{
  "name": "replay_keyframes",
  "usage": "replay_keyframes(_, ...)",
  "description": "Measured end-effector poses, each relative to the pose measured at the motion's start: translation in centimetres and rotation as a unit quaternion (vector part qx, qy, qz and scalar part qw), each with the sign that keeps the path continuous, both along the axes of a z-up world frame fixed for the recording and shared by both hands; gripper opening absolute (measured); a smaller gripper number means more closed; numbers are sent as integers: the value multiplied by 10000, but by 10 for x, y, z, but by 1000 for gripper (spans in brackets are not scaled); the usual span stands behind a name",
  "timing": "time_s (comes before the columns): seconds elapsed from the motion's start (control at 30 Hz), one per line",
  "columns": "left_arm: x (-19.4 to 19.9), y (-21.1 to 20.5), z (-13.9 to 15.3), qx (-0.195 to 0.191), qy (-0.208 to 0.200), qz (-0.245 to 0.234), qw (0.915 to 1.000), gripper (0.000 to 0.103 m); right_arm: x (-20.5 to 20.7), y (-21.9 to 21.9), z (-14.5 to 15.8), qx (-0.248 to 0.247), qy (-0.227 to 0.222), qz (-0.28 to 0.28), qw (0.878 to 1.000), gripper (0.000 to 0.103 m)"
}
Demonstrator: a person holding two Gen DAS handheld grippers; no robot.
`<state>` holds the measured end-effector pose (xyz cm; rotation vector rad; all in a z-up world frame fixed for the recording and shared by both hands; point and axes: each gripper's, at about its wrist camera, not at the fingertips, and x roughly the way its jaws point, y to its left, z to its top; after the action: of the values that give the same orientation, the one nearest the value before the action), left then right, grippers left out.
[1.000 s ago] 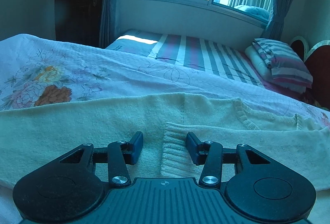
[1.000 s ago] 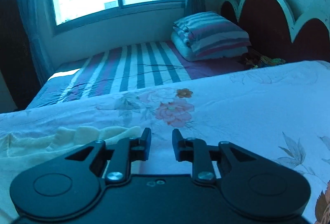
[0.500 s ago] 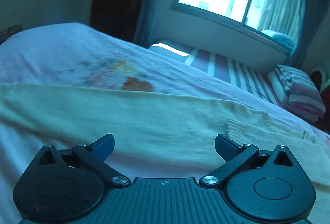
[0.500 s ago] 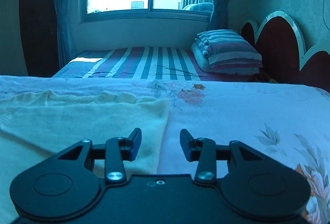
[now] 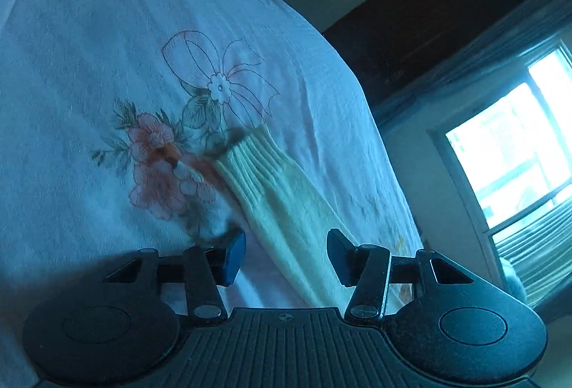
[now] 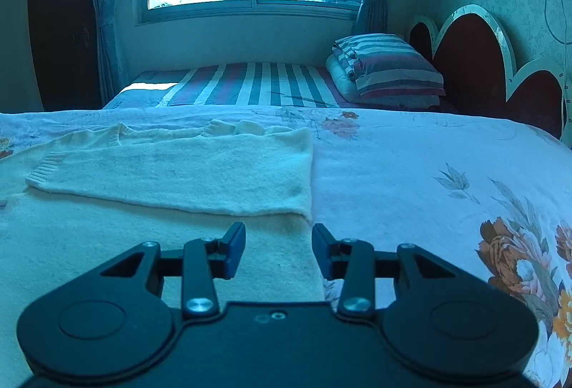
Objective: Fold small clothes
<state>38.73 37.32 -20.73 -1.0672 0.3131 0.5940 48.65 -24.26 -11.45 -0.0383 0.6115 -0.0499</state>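
A: Left view: the left gripper [image 5: 286, 257] has its fingers apart over the sweater's unfolded sleeve [image 5: 282, 202], which lies on the flowered bedsheet [image 5: 89, 48].

B: I'd pinch near the ribbed cuff [image 5: 250, 155] and carry it flat across.

A: Right view: the right gripper [image 6: 279, 250], fingers apart and empty, hovers at the sweater [image 6: 178, 170]'s folded edge.

B: Pin that edge meanwhile.
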Motion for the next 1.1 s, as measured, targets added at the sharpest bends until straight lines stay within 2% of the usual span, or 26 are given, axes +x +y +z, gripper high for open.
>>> replay_keyframes(0.23, 10, 35, -12, -241, -294, -31, 9993, 52, -7, 11, 17, 291, -160, -214, 9992, 41)
replay_keyframes(0.27, 11, 36, -12, -192, -270, -63, 9994, 36, -8, 11, 19, 299, -180, -229, 9991, 41)
replay_keyframes(0.33, 19, 37, -16, -144, 108, -261, 9995, 2, -11, 11, 22, 248, -199, -240, 9992, 41)
replay_keyframes(0.4, 22, 32, -12, -34, 70, -312, 9995, 2, -12, 7, 24, 211, -198, -284, 9992, 41)
replay_keyframes(0.5, 41, 9, 15, 478, -140, -663, 9966, 2, -14, -3, 24, 190, -203, -372, 9989, 41)
replay_keyframes(0.6, 76, -30, 50, 1099, -262, -1275, 9854, 2, -14, -15, 24, 221, -186, -437, 9986, 41)
replay_keyframes(0.7, 115, -90, 82, 1716, -428, -2110, 9613, 2, -15, -27, 22, 264, -183, -501, 9982, 41)
replay_keyframes(0.83, 161, -194, 103, 2231, -528, -3177, 9201, 2, -19, -46, 21, 330, -200, -571, 9976, 41)
replay_keyframes(1.0, 193, -317, 93, 2567, -327, -4142, 8726, 2, -29, -86, 23, 408, -237, -824, 9955, 41)
replay_keyframes(1.1, 193, -385, 85, 2755, -154, -4599, 8440, 2, -40, -113, 23, 476, -230, -1019, 9934, 41)
